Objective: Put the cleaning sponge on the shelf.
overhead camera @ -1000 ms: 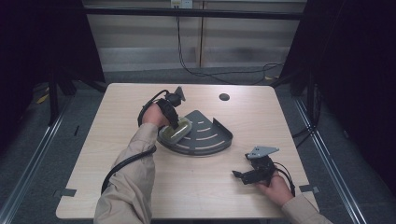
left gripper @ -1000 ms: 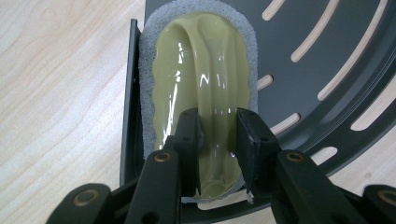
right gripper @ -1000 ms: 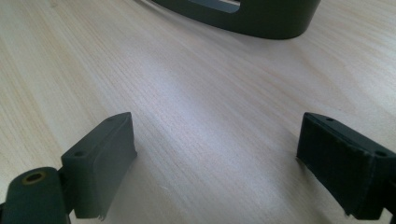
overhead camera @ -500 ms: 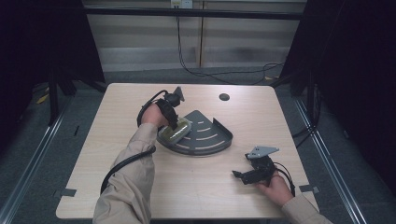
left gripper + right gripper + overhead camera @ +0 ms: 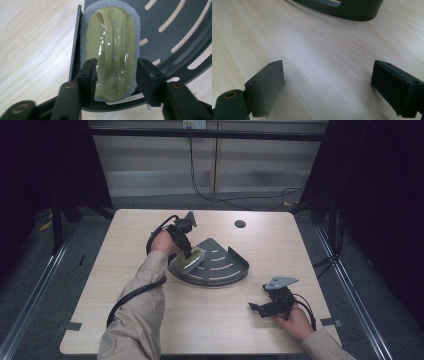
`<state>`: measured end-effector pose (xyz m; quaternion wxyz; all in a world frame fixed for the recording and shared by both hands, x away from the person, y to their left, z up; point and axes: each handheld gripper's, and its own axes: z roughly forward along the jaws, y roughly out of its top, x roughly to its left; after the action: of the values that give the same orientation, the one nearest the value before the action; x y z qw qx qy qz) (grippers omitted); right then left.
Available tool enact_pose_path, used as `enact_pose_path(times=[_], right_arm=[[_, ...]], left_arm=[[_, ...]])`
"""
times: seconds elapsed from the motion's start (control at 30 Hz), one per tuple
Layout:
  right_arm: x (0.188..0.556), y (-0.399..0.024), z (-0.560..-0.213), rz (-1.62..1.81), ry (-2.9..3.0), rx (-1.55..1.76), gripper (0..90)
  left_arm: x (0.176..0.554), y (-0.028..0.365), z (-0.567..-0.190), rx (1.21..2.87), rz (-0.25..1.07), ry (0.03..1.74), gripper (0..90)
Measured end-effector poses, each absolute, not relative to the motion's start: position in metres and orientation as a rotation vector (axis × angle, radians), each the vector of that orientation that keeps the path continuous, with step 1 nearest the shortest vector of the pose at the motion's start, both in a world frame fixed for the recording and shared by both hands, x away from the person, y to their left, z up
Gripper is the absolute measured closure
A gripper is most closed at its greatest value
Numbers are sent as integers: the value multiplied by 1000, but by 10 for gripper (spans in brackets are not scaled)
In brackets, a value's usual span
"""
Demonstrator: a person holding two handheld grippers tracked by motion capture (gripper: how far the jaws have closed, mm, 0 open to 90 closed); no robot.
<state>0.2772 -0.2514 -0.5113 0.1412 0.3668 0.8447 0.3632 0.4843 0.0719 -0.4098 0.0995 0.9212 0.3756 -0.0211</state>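
Here the left gripper (image 5: pixel 113 75) straddles the sponge (image 5: pixel 111 50) at the rack's (image 5: pixel 225 265) left edge, jaws either side, apparently not yet squeezing. Close squarely on the foam sides, then lift straight. The right gripper (image 5: pixel 328 87) rests wide open on the bench (image 5: pixel 200 320), near right.

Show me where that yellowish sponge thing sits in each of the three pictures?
High view: the sponge lies at the left end of the dark slotted tray, under the left gripper.
Left gripper view: centre of the picture, the open jaws either side of its near end.
Right gripper view: no sponge here; the right gripper is open over bare table.
Shared landmark: the tray, whose curved wall crosses the top edge of the right gripper view.
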Motion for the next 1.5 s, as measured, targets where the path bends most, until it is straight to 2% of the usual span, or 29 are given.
enact_pose_path(times=[0.3, 0.57, 1.0, 1.5], right_arm=[[277, -251, -511, 1048, 2439, 1058, 109], [277, -251, -511, 1049, 2439, 1058, 109], [277, -251, -511, 1050, 2440, 1059, 109], [277, -251, -511, 1050, 2440, 1059, 109]], left_arm=[[482, 72, -403, 2729, -3, 1096, 321], [481, 74, -397, 2729, 31, 1111, 217], [475, 81, -393, 2695, 29, 1126, 169], [466, 100, -386, 2676, 38, 1144, 171]])
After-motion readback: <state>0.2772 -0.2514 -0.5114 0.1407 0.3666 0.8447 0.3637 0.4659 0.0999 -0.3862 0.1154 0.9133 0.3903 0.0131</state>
